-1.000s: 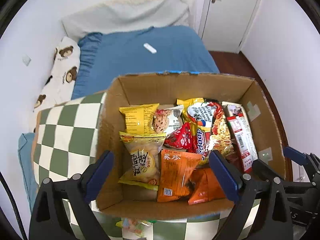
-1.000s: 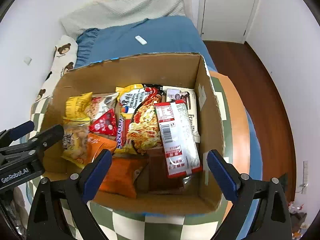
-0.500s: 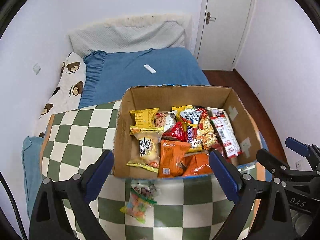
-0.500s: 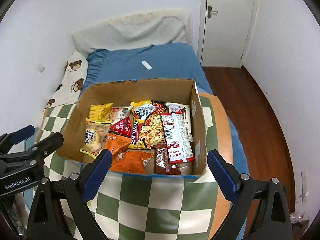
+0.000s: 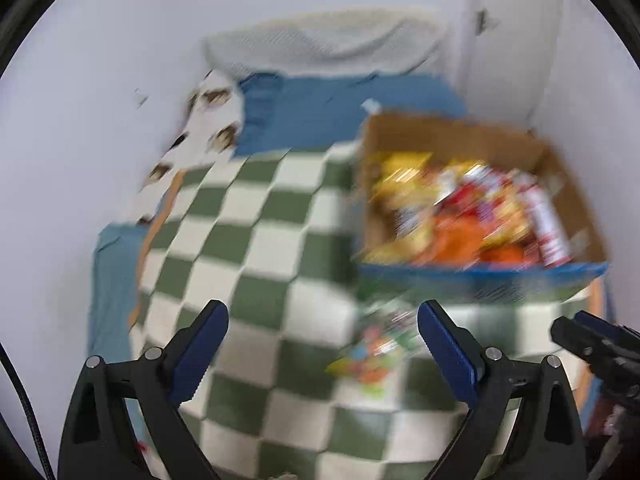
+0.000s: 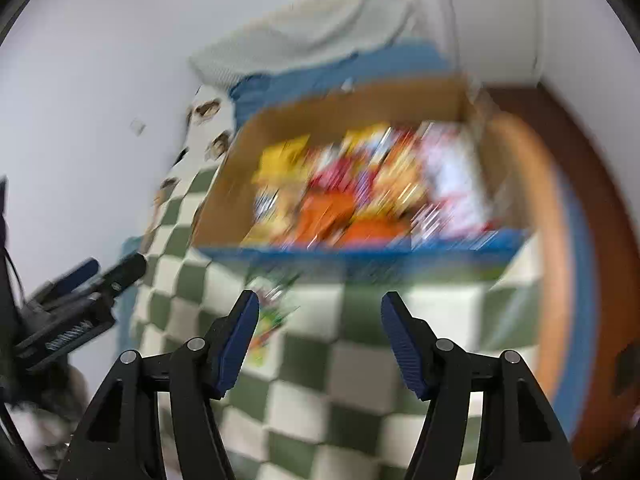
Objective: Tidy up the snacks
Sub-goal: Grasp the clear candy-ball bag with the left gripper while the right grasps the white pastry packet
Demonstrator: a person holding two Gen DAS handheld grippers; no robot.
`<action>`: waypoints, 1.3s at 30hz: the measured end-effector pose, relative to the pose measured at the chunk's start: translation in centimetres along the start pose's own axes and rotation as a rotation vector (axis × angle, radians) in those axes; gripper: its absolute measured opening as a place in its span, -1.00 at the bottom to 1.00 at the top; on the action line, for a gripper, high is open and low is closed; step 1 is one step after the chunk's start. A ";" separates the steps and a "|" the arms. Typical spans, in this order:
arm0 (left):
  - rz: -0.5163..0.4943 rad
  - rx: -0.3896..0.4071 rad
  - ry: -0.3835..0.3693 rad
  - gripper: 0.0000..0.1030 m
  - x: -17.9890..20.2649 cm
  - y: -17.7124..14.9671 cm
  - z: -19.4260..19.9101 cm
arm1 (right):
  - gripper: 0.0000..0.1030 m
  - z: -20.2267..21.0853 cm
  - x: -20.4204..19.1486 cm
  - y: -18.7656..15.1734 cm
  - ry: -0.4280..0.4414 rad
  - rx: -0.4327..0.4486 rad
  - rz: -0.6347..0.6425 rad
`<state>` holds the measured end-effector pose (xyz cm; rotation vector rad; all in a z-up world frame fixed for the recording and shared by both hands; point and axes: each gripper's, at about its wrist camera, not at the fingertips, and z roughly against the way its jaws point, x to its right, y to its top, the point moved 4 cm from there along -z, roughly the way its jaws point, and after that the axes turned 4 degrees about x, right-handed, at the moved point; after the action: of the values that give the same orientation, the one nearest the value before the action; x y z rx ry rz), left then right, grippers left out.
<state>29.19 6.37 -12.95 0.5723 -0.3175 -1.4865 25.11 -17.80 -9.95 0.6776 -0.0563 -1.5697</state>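
Snacks are nearly all sitting in the box (image 5: pixel 452 136) already, a jumble of yellow, red and orange packs piled against each other, and the box itself rests on the green-and-white checked blanket (image 5: pixel 248 240) on the bed. One stray is left: a small colourful candy bag (image 5: pixel 372 356) lying flat on the blanket just in front of the box's near wall, so I'd guess that's the next thing to go in. Both views are badly smeared, so I can't read any labels or say exactly how that bag is lying. My left gripper (image 5: pixel 322 354) has its fingers spread wide with nothing between them, hanging over bare blanket to the left of the bag. My right gripper (image 6: pixel 320 338) is closing, its fingers about halfway in, but there's only blanket between them and no pack, with the bag just off its left finger (image 6: pixel 236 340). I'd say it makes sense to hold both tools low and angled down at the blanket here, since the bag is flat and will probably need a pinch from above. Thin crinkly plastic like that could slip, I reckon.
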 end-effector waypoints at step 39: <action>0.110 -0.443 -0.103 -0.07 -2.1 -10.6 -16.1 | 0.53 -20.0 -6.7 -3.5 -0.057 -0.096 0.125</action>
<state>28.73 11.26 -31.75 0.1221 -0.0898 -1.4246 30.67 -3.96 -25.30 0.5435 -0.0641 -1.4618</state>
